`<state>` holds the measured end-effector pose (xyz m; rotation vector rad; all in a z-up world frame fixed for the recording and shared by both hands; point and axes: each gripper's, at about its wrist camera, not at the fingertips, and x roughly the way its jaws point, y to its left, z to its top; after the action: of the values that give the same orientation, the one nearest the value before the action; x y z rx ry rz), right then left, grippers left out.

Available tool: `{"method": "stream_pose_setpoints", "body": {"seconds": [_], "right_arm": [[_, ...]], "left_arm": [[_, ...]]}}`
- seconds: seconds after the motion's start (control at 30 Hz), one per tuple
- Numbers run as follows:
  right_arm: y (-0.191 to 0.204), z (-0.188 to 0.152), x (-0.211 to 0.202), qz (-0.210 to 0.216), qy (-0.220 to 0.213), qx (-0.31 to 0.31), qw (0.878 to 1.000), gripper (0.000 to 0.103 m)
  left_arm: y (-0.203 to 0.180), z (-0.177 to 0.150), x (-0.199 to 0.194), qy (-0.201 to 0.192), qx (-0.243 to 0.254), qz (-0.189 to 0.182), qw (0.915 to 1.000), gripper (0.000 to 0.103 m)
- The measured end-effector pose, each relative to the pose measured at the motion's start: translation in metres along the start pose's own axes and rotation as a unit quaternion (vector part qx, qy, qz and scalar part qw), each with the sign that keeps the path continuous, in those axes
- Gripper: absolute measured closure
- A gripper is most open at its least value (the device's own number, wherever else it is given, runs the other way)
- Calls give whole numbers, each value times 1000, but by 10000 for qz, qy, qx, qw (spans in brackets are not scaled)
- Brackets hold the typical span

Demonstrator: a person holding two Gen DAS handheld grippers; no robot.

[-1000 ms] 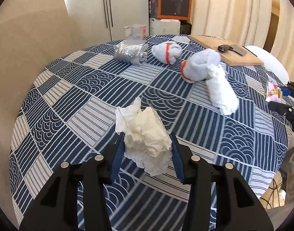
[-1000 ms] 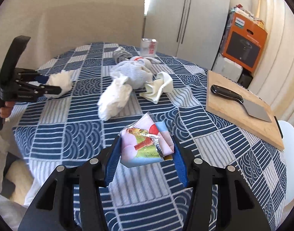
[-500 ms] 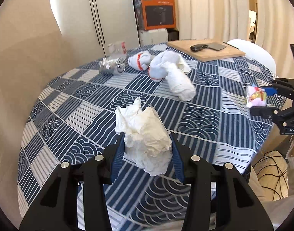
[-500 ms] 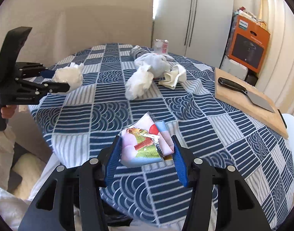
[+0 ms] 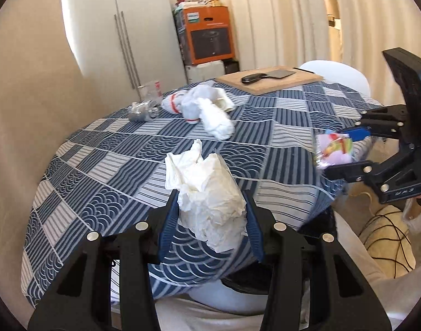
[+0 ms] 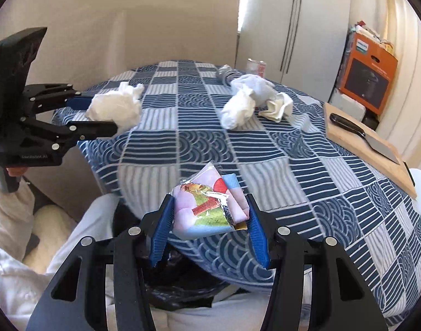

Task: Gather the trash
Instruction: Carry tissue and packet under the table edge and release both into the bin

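Note:
My left gripper [image 5: 210,220] is shut on a crumpled white paper tissue [image 5: 210,193], held in the air over the near edge of the round table [image 5: 114,171]. In the right wrist view the same tissue [image 6: 116,104] shows at the left in that gripper [image 6: 100,113]. My right gripper [image 6: 209,226] is shut on a colourful snack wrapper [image 6: 207,207], also over the table's near edge. The left wrist view shows this wrapper [image 5: 334,151] at the right. A bin with a black liner [image 6: 180,289] sits below, partly hidden under the table edge.
On the table lie white socks and cloths [image 6: 246,102], a crushed foil wrapper [image 5: 141,111], a clear cup [image 6: 255,67] and a cutting board [image 6: 370,149] with a knife [image 6: 348,128]. A white chair [image 5: 334,75] stands behind. An orange box [image 5: 207,35] sits by the cupboard. Cables [image 5: 386,237] lie on the floor.
Both grippers have drawn back from over the tabletop to its near edge, each still holding its item. The bin's black liner has come into view under the right gripper.

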<state>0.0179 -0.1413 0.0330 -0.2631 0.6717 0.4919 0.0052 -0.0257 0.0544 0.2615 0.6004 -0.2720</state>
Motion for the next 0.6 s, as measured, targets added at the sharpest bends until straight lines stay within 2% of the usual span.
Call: {"method": "stream_pose_setpoints", "body": {"seconds": [0.2, 0.37, 0.6], "right_arm": [[24, -10, -1, 84, 106, -209, 9997, 55], [43, -20, -1, 120, 252, -433, 9987, 55], [52, -39, 6, 387, 467, -461, 9971, 55]], "left_arm": [[-16, -15, -10, -92, 184, -255, 9995, 57], [-27, -24, -14, -132, 341, -321, 9988, 57], [-40, -39, -17, -24, 489, -557, 9973, 57]]}}
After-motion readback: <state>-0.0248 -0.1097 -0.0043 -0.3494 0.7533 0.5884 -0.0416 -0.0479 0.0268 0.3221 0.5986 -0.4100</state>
